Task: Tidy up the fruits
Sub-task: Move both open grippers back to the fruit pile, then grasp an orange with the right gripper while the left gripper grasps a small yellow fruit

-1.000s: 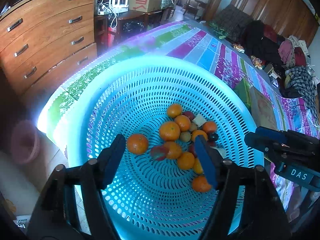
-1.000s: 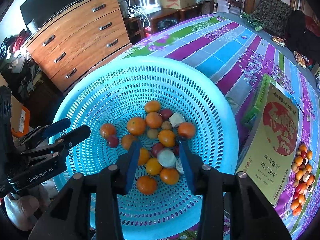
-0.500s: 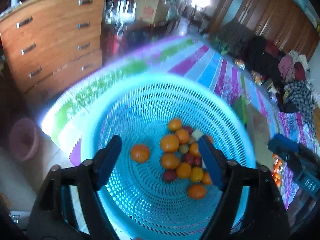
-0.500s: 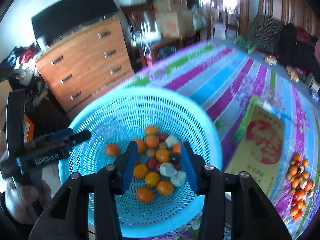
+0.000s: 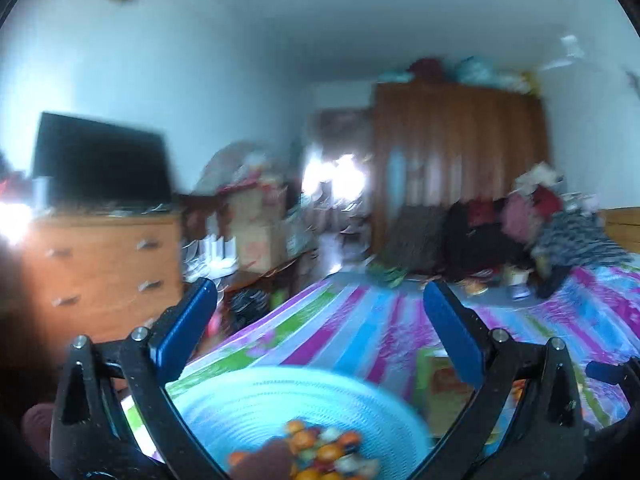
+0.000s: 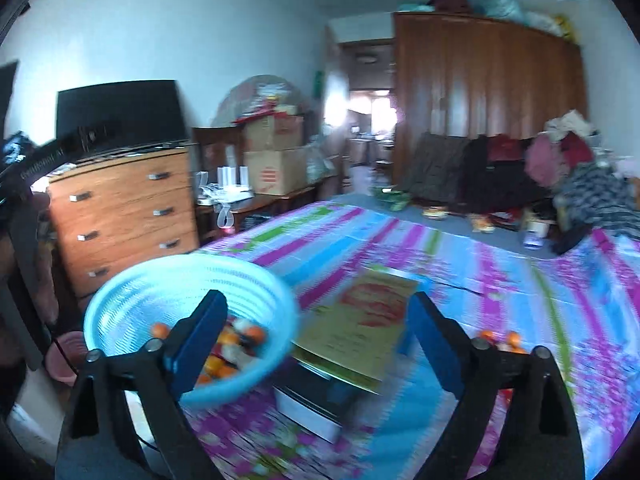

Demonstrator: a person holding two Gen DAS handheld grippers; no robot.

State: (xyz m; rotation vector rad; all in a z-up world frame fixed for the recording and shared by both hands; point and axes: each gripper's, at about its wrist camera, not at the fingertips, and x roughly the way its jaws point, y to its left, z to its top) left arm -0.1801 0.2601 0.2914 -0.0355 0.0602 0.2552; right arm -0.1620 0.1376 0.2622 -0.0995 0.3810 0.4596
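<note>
A light blue perforated basket [image 6: 132,296] sits at the near left corner of the striped bed and holds several oranges and darker fruits [image 6: 236,340]. In the left wrist view the basket [image 5: 256,400] lies low between my fingers, with its fruits [image 5: 324,452] at the bottom edge. My left gripper [image 5: 320,320] is open and empty, raised and pointing across the room. My right gripper [image 6: 316,332] is open and empty, raised above the bed to the right of the basket. More small oranges [image 6: 500,338] lie on the bed at the right.
A yellow-green box [image 6: 360,332] lies on a white box [image 6: 308,408] right of the basket. A wooden dresser [image 6: 120,216] with a dark TV stands left of the bed. Clothes [image 6: 560,168] pile along the bed's far side, before a wardrobe [image 6: 480,92].
Both grippers have lifted and tilted up from looking down into the basket to looking across the room. The right gripper has opened wider. The basket has dropped low in both views.
</note>
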